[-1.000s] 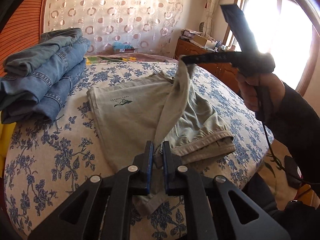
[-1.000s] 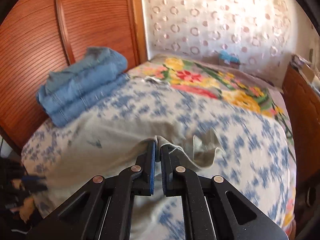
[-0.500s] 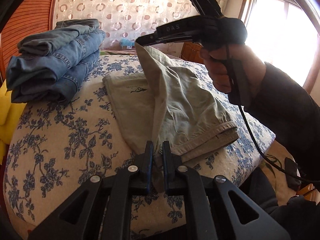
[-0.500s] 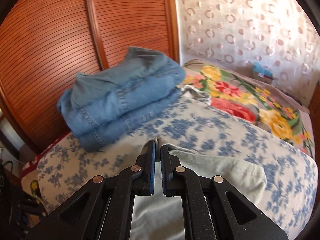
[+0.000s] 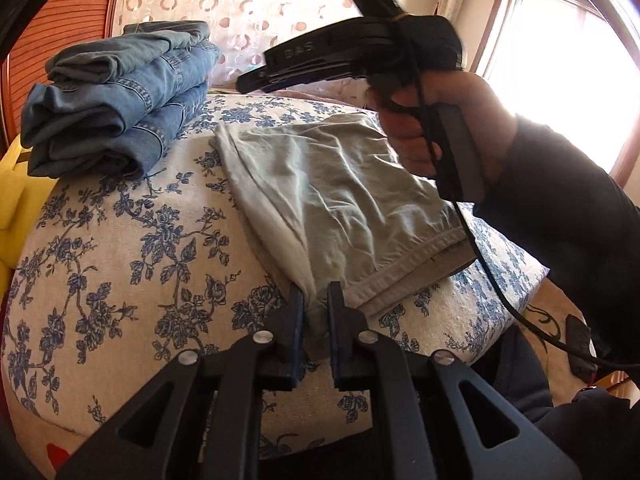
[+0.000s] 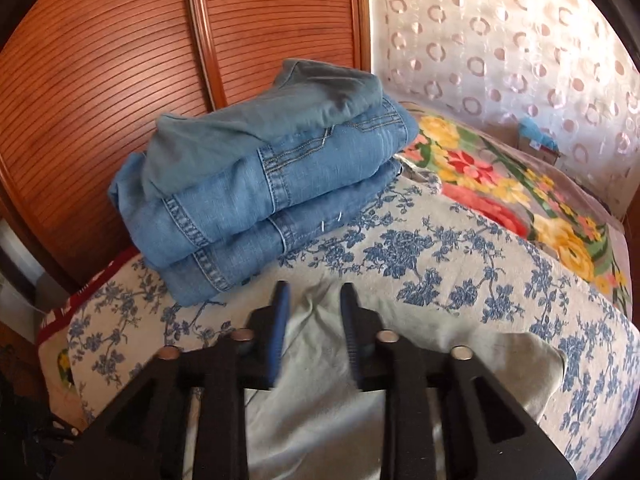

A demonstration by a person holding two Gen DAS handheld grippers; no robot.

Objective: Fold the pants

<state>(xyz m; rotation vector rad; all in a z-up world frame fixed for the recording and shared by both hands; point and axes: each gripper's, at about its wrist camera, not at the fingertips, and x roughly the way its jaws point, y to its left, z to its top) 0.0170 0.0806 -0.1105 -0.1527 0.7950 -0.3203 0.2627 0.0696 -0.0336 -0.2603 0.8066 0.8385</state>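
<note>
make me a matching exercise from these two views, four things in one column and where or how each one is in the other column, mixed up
Things:
1. khaki pants
2. stack of folded jeans
3. left hand-held gripper
4. right hand-held gripper

States:
A. jaws apart, above the pale cloth
B. lying folded on the blue-flowered bedspread
C. piled near the wooden slatted doors
D. closed on a corner of pale cloth

Pairs: 1-B, 2-C, 3-D, 4-A
</note>
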